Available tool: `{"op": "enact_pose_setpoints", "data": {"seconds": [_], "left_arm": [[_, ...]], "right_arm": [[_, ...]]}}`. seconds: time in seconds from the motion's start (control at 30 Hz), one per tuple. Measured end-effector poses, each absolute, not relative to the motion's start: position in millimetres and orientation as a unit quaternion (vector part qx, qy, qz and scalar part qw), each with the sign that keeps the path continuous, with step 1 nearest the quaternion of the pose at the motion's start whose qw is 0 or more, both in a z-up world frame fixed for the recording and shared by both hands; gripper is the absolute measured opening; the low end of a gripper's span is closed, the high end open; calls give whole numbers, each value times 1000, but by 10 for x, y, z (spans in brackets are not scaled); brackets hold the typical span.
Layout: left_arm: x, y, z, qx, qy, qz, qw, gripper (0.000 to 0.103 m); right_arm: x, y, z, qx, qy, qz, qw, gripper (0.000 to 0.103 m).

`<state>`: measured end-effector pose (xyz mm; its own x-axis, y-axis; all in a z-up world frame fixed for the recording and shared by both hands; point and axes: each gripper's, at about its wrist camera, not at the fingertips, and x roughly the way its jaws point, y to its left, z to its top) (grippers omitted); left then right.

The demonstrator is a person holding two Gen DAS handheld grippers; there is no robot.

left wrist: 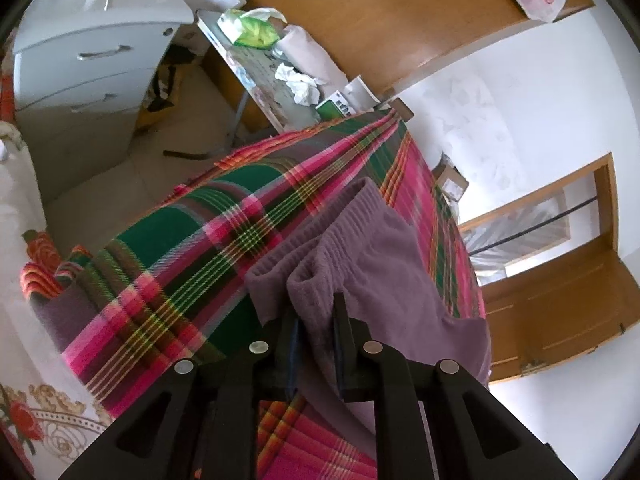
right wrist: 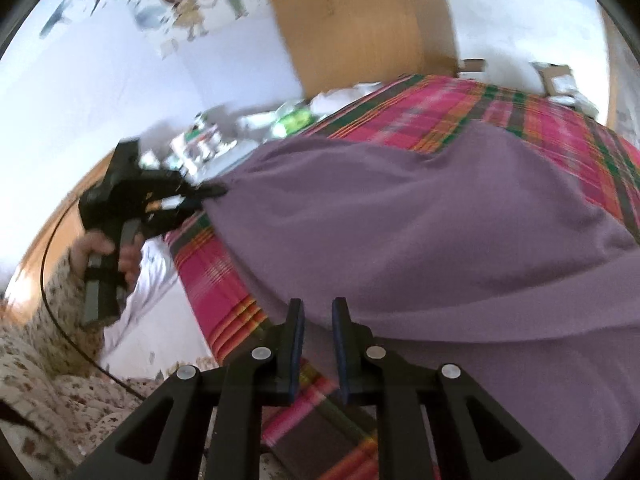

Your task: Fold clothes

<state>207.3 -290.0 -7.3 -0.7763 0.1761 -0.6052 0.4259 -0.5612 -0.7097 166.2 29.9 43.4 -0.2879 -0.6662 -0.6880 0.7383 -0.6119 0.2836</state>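
Observation:
A purple fleece garment (left wrist: 384, 264) with a ribbed waistband lies on a pink and green plaid blanket (left wrist: 200, 240) over the bed. My left gripper (left wrist: 316, 312) is shut on a bunched edge of it near the waistband. In the right wrist view the garment (right wrist: 420, 232) spreads wide over the blanket (right wrist: 460, 112), and the left gripper (right wrist: 218, 191), held by a hand (right wrist: 100, 252), pinches its far left corner. My right gripper (right wrist: 318, 312) is at the near edge, and purple cloth fills the narrow gap between its fingers. This view is blurred by motion.
A white drawer cabinet (left wrist: 88, 80) and a small cluttered table (left wrist: 248, 64) with tissues stand beyond the bed's end. Wooden wardrobes (left wrist: 380, 12) and a door (left wrist: 560, 300) line the walls. A black cable (right wrist: 52, 272) hangs by the floral sleeve (right wrist: 40, 360).

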Motion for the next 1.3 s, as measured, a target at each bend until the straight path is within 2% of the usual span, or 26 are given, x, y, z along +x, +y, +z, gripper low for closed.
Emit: {"op": "enact_pose_setpoints", "data": {"seconds": [0.13,0.33,0.47,0.77,0.83,1.0,1.07,1.13,1.17,1.3], "left_arm": [[2143,-2925,-3,317,459,-826,85,16],[2282,-2892,208,292,412,-854,125,18],[2284,-2804,315,286,391,-867,114,17],[1761,-2006,463,317,321,-891,-52,18],[1597,-1740,471,336,288,-892,-93,21],[1341,-1145,454,379,201,-887,-169,22],[1258,-924,448,391,165,-884,-195,22],[1201,-749,425,399,139,-879,-223,22],[1184,-689,410,401,132,-876,-234,22],[1093,-533,303,416,118,-866,-251,25]], "right_arm": [[1551,669,472,399,8,-829,391,16],[1471,1336,515,396,-33,-869,297,16],[1453,1769,573,389,-58,-889,234,16],[1152,2161,729,360,-98,-915,155,16],[1007,2180,737,361,-105,-915,144,16],[607,2152,643,385,-97,-910,121,16],[447,2147,594,396,-102,-905,117,22],[287,2139,557,408,-108,-899,114,39],[214,2131,539,412,-109,-897,114,43],[-65,2078,464,435,-107,-889,95,48]]}}
